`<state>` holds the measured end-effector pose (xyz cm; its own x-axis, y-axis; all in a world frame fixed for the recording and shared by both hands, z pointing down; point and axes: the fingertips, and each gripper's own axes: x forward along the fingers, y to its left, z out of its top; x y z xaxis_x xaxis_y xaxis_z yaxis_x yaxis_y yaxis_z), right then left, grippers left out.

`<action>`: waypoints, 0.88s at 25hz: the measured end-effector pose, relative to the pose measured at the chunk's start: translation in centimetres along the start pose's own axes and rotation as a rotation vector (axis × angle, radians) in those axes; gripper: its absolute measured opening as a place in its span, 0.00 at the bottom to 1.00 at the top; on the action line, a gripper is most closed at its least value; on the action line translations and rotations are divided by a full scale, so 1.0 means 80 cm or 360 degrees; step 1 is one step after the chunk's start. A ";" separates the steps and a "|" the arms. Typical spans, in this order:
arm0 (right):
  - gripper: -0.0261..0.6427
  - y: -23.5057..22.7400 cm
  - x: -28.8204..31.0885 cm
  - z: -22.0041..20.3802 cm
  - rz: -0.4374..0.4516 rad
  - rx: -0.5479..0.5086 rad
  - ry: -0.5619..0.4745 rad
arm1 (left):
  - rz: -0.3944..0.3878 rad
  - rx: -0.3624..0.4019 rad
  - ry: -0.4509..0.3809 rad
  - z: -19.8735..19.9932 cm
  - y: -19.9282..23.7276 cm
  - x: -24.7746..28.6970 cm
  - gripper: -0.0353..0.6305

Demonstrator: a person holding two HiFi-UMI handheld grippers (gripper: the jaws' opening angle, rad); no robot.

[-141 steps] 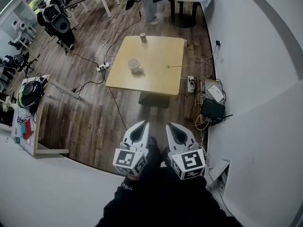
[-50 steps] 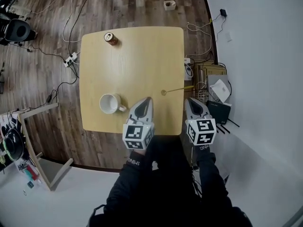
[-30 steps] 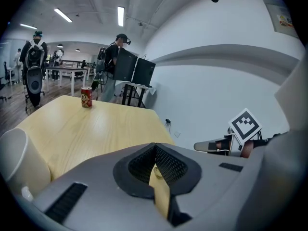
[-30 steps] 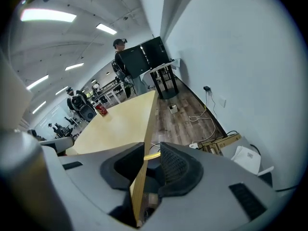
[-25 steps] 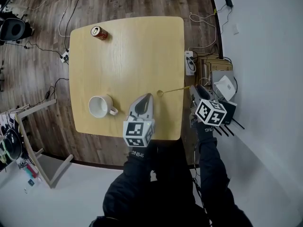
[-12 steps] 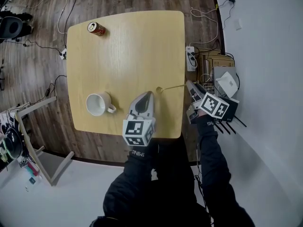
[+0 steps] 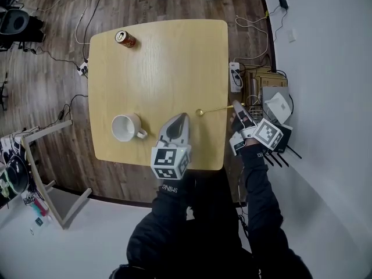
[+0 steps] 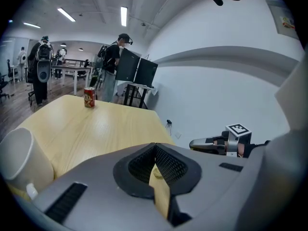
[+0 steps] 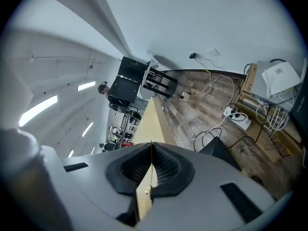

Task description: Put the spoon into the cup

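Nearest, over the near edge of the surface (image 7: 163, 57), the left hand-held gripper (image 7: 183, 116) hovers with its jaws pressed together and nothing between them; through the hollow behind its tips, its own view shows only wood and a small round spoon bowl. Just right of that tip lies the spoon (image 7: 215, 110), thin and gold, its long axis running left to right across the surface; the bowl (image 7: 199, 113) rests on the wood, while the handle appears to reach just past the right edge. At that end sits the right hand-held gripper (image 7: 235, 104), rolled onto its side off the surface; in its own view the jaws are together and the handle (image 9: 150, 167) runs straight out of their seam, so I judge it pinched on the handle's very end, though so slim a stem leaves that short of certain. The cup (image 7: 125, 127) stands upright further left, well apart from the spoon, with the left hand-held gripper between the two. The coming move turns on this: the cup lies leftward, almost on the spoon's own axis extended, bowl end leading; the right has the hold, the left is nearer the cup. Farthest, a can (image 7: 124, 38) stands by the far left corner.
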<state>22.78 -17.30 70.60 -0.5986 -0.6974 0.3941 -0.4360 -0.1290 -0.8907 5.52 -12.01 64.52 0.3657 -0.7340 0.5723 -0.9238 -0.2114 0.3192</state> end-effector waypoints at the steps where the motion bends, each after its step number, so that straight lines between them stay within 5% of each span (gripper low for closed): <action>1: 0.07 0.010 -0.003 0.001 0.0012 -0.0015 -0.0007 | 0.0002 0.0004 -0.0010 0.005 -0.001 -0.004 0.10; 22: 0.07 0.219 -0.014 -0.042 0.0233 -0.0452 0.0092 | 0.0227 -0.0156 -0.0269 0.071 0.032 -0.131 0.10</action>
<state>13.54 -16.45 55.29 -0.7024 -0.6519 0.2859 -0.5077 0.1772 -0.8431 -1.31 -8.55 55.04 0.2005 -0.8511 0.4852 -0.9464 -0.0402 0.3206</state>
